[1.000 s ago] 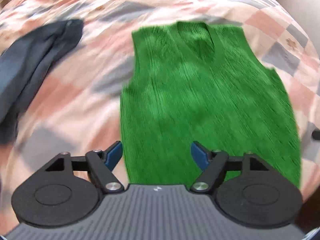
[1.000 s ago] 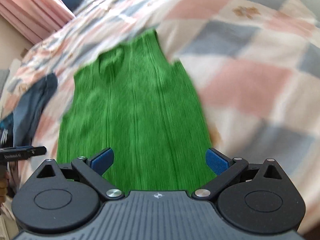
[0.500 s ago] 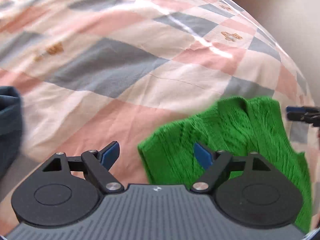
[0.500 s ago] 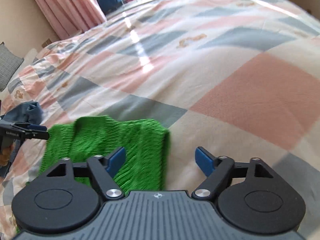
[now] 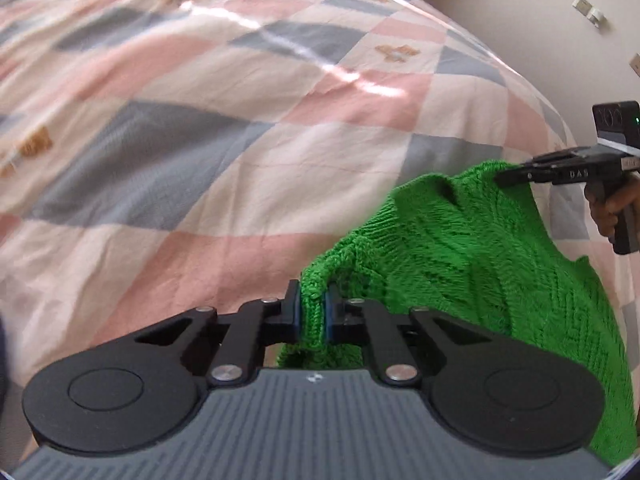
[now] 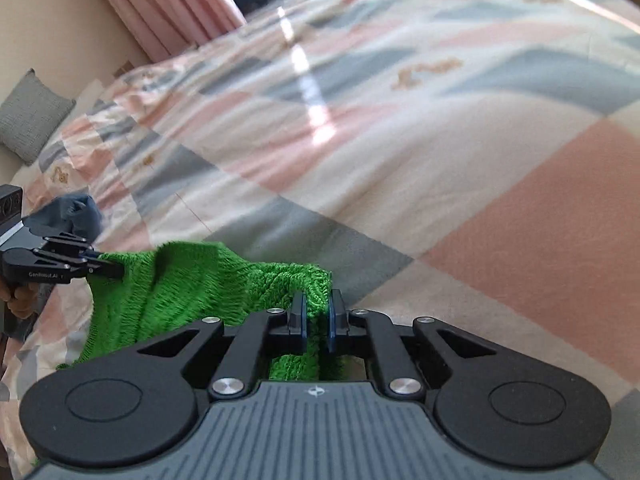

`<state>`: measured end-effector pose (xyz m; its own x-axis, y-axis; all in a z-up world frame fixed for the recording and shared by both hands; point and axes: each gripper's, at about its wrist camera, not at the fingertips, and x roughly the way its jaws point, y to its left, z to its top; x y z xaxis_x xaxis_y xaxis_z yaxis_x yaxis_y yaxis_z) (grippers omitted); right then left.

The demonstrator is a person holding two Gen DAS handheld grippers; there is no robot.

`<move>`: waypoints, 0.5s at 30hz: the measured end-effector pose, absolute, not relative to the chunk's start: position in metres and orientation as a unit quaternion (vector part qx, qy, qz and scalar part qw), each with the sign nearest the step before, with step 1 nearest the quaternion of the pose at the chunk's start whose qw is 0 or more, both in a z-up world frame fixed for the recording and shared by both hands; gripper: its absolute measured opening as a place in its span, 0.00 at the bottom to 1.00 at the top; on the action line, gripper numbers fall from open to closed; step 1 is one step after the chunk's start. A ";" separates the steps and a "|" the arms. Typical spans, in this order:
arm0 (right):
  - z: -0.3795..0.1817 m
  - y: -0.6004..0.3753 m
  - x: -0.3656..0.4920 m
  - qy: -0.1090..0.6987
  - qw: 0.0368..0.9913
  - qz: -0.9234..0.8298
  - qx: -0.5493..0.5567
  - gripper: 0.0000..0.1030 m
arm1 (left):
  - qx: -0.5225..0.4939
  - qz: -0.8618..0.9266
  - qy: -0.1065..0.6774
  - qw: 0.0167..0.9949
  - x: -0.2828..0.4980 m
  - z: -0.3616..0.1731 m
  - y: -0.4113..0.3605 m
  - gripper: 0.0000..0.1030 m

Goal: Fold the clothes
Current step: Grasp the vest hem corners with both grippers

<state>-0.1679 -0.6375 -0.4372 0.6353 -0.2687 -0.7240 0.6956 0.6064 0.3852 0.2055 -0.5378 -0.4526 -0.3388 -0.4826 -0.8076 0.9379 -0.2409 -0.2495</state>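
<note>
Checked pink-grey quilt (image 5: 248, 128), pink curtains (image 6: 168, 4), green knit vest (image 5: 472, 248) lifted

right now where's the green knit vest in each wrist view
Left wrist view: green knit vest fills the lower right, one edge pinched in the left gripper.
Right wrist view: vest sits lower left, one edge pinched in the right gripper.
Shared landmark: the pink and grey checked bedspread.

A bed (image 5: 224, 128) covered in a quilt of pink, grey and cream checks carries everything. A green knitted vest (image 5: 472, 264) lies partly on it, and a dark blue garment (image 6: 74, 216) rests left of the vest.
</note>
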 end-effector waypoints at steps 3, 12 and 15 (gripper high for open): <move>-0.399 -0.593 -0.186 0.290 0.868 -0.293 0.277 0.09 | 0.280 -0.744 0.345 0.499 0.199 -0.412 -0.498 0.07; -0.328 -0.365 -0.280 0.310 0.896 -0.290 0.128 0.08 | 0.306 -0.761 0.264 0.507 0.110 -0.333 -0.271 0.09; -0.356 -0.292 -0.300 0.379 0.873 -0.280 0.125 0.08 | 0.366 -0.744 0.256 0.497 0.063 -0.361 -0.198 0.11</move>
